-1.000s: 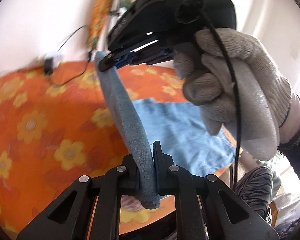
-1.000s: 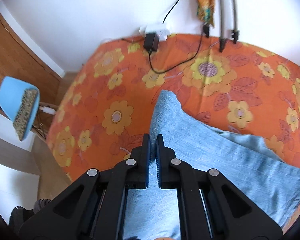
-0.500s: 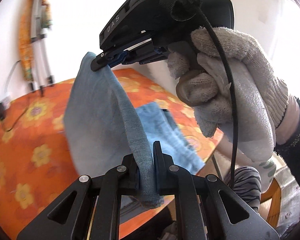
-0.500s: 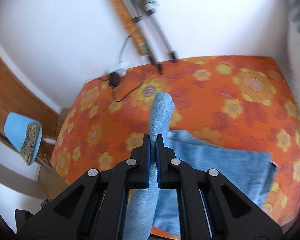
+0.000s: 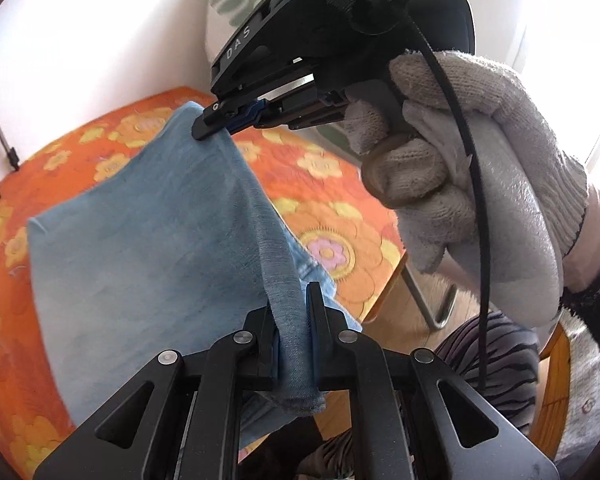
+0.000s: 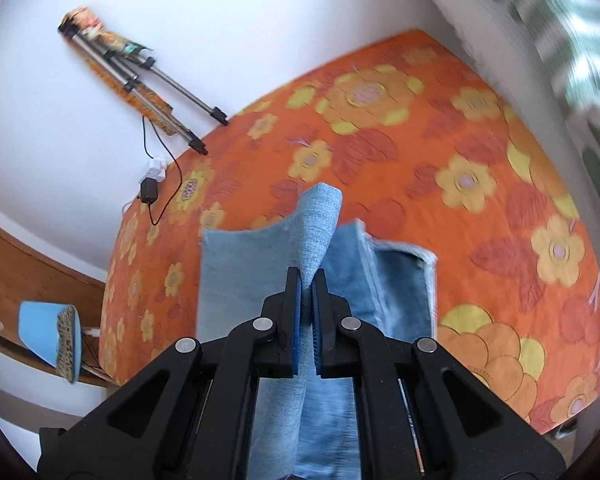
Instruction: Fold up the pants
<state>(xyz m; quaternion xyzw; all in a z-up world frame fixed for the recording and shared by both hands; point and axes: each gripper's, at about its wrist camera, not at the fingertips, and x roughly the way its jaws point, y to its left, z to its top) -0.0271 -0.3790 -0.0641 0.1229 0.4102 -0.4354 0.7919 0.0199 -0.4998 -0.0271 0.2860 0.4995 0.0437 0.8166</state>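
Observation:
Light blue denim pants (image 5: 140, 240) hang between my two grippers above an orange flowered table (image 5: 340, 216). My left gripper (image 5: 292, 320) is shut on one end of the lifted edge. My right gripper (image 5: 212, 126), held by a gloved hand (image 5: 480, 168), is shut on the other end, up and ahead. In the right wrist view my right gripper (image 6: 307, 284) pinches a fold of the pants (image 6: 240, 272); the rest lies spread on the table (image 6: 420, 120) below.
A tripod (image 6: 148, 72) leans on the white wall at the table's far edge, with a charger and cable (image 6: 150, 188) beside it. A blue chair (image 6: 52, 332) stands left of the table. A patterned curtain (image 6: 560, 20) hangs at right.
Both grippers have swung round over the table with the pants' edge, carrying it across. More of the cloth now hangs as a broad sheet between them.

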